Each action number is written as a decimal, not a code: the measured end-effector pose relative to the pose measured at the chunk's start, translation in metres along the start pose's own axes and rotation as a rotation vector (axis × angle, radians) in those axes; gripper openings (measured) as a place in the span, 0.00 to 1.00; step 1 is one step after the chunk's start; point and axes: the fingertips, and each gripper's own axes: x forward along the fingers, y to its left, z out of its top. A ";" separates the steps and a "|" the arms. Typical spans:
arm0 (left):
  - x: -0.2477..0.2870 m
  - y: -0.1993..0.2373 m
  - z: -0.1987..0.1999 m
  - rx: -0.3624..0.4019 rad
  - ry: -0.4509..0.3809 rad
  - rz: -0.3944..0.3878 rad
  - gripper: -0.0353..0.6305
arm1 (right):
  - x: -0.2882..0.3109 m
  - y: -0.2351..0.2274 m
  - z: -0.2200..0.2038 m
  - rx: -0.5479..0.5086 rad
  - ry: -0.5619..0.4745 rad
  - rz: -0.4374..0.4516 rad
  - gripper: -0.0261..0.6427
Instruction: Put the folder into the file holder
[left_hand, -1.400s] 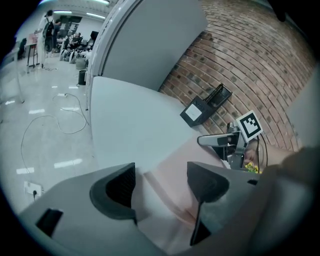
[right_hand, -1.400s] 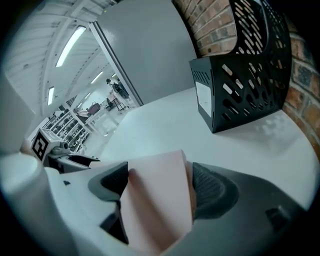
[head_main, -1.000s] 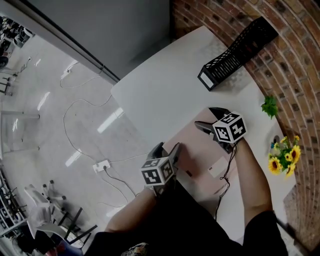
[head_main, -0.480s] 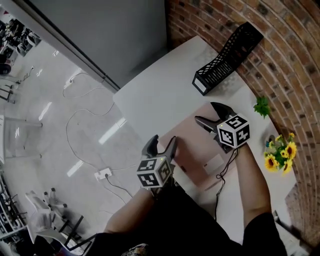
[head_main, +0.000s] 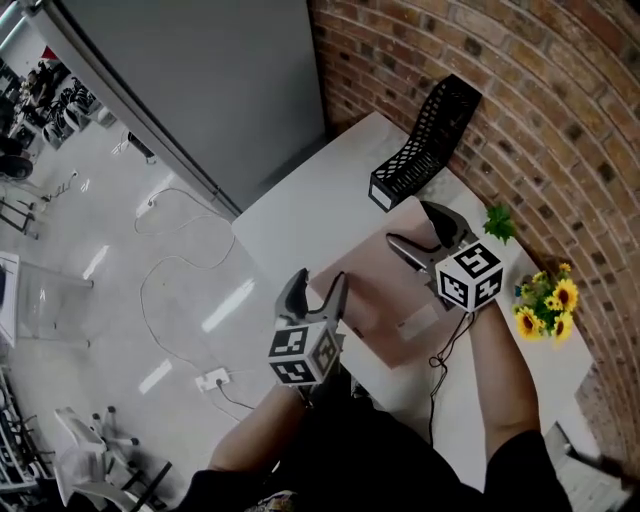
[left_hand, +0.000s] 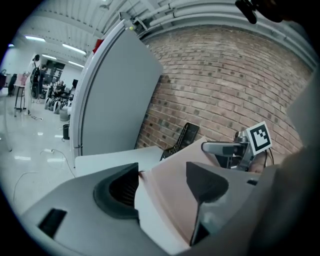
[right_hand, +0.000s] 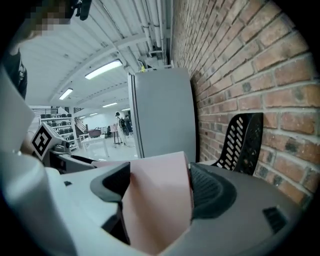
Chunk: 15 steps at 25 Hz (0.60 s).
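Observation:
A pink folder (head_main: 385, 300) is held up off the white table (head_main: 300, 215), tilted, between my two grippers. My left gripper (head_main: 315, 285) is shut on its near left edge, and the sheet (left_hand: 172, 185) runs between the jaws. My right gripper (head_main: 412, 228) is shut on the far right edge, where the pink board (right_hand: 157, 200) fills the gap. The black mesh file holder (head_main: 420, 145) stands at the table's far end against the brick wall, just beyond the folder. It also appears as the file holder (left_hand: 182, 137) ahead of my left gripper and the file holder (right_hand: 245, 142) to the right of my right gripper.
Yellow flowers (head_main: 545, 305) and a small green plant (head_main: 498, 222) stand by the brick wall at the right. A tall grey panel (head_main: 200, 80) rises past the table's far left corner. The floor with cables (head_main: 180, 270) drops away on the left.
Both grippers have carried the folder up and toward the file holder. The folder's far edge now reaches close to the holder's open end.

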 end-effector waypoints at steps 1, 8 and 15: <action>-0.002 -0.003 0.008 0.016 -0.022 -0.003 0.51 | -0.005 0.001 0.007 -0.006 -0.024 -0.006 0.61; -0.026 -0.029 0.052 0.148 -0.158 -0.015 0.49 | -0.040 0.006 0.040 0.006 -0.131 -0.036 0.61; -0.050 -0.063 0.080 0.253 -0.253 -0.040 0.47 | -0.077 0.007 0.062 0.110 -0.252 -0.035 0.62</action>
